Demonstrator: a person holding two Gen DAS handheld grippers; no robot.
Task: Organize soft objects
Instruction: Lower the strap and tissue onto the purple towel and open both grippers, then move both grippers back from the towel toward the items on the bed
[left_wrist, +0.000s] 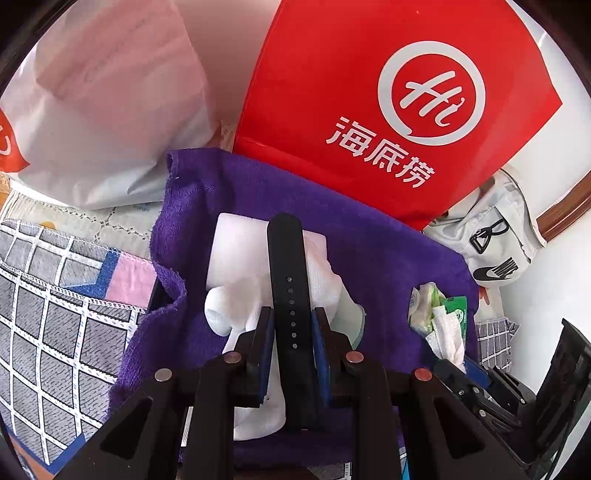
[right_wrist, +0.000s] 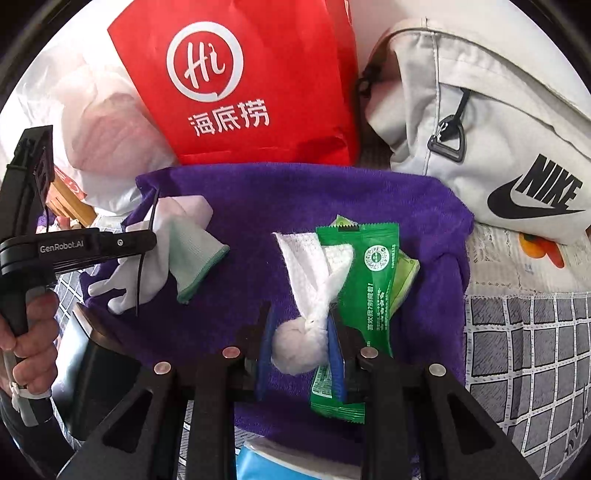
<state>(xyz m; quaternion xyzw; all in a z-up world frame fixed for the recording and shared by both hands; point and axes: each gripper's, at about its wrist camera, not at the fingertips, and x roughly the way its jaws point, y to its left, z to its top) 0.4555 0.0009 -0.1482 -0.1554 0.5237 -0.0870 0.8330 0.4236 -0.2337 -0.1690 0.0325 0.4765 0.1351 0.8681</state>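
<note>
Left gripper (left_wrist: 291, 321): clamped on a black strap (left_wrist: 286, 280), held over a white glove (left_wrist: 236, 258).
Right gripper (right_wrist: 299, 332): closed on a knotted white wipe (right_wrist: 301, 343).
Purple towel (right_wrist: 258, 206): spread beneath both, a green packet (right_wrist: 373, 280) lying on it.

1. I see the towel (right_wrist: 258, 206) spread on the checked cloth (right_wrist: 524, 332).
2. On it, the glove (right_wrist: 177, 240) lies left of the packets (right_wrist: 373, 280).
3. Behind stand the paper bag (right_wrist: 258, 74) and, to its right, the backpack (right_wrist: 480, 129).

surface: grey checked cloth (right_wrist: 524, 354) | on it: purple towel (right_wrist: 295, 199) | behind towel: red bag (right_wrist: 280, 55), white plastic bag (left_wrist: 110, 155) | right of towel: grey Nike bag (right_wrist: 480, 122)
</note>
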